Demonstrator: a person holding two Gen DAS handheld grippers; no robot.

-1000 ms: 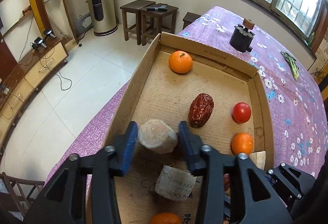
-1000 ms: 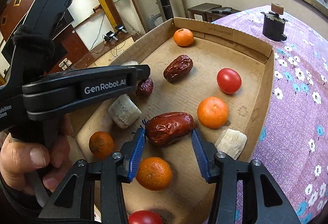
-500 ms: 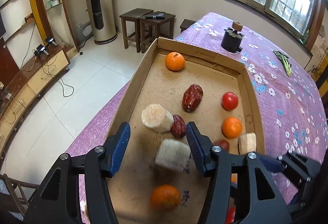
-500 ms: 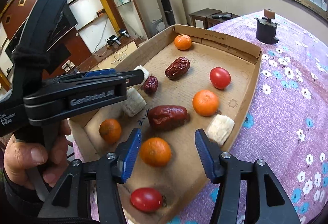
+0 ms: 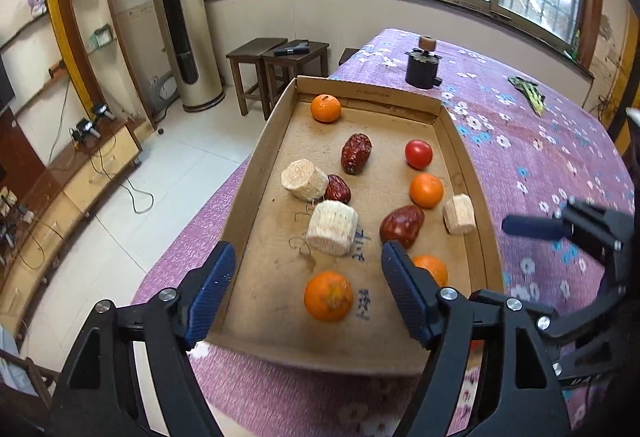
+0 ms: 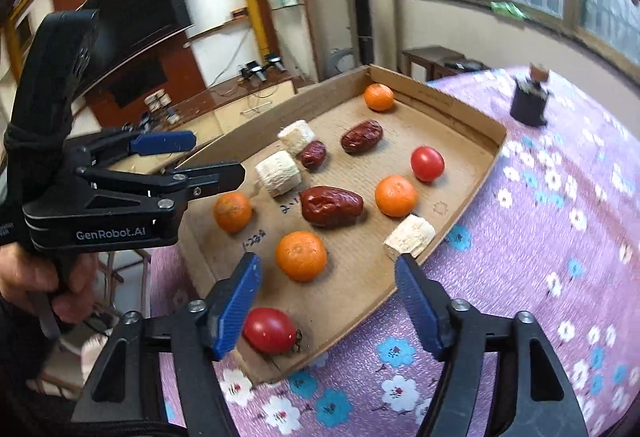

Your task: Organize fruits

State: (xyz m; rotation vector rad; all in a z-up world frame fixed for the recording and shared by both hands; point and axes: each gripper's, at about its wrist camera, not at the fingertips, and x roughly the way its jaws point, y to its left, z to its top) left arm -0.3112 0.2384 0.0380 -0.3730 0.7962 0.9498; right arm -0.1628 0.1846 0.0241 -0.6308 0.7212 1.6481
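Note:
A shallow cardboard tray (image 5: 368, 93) on the purple flowered cloth holds several oranges, two tomatoes, three dark red dates and three pale cylinder pieces. My left gripper (image 5: 308, 255) hovers over the tray's near end above an orange (image 5: 328, 295), its jaws opening with nothing between the pads. The pale cylinder (image 5: 304, 179) lies free beside a small date (image 5: 338, 189). My right gripper (image 6: 326, 265) hangs over the tray's near corner, jaws opening and empty, above an orange (image 6: 301, 255) and a tomato (image 6: 269, 330). The large date (image 6: 331, 206) lies loose ahead of it.
A black jar with a cork (image 5: 422, 69) and a green bundle (image 5: 528, 93) sit on the cloth beyond the tray. The table's left edge drops to a tiled floor with two wooden stools (image 5: 280, 65). A hand (image 6: 48, 277) holds the left gripper (image 6: 216, 157).
Both grippers have opened and drawn back and up from the tray. The left let go of the pale cylinder, the right let go of the large date; both now lie free.

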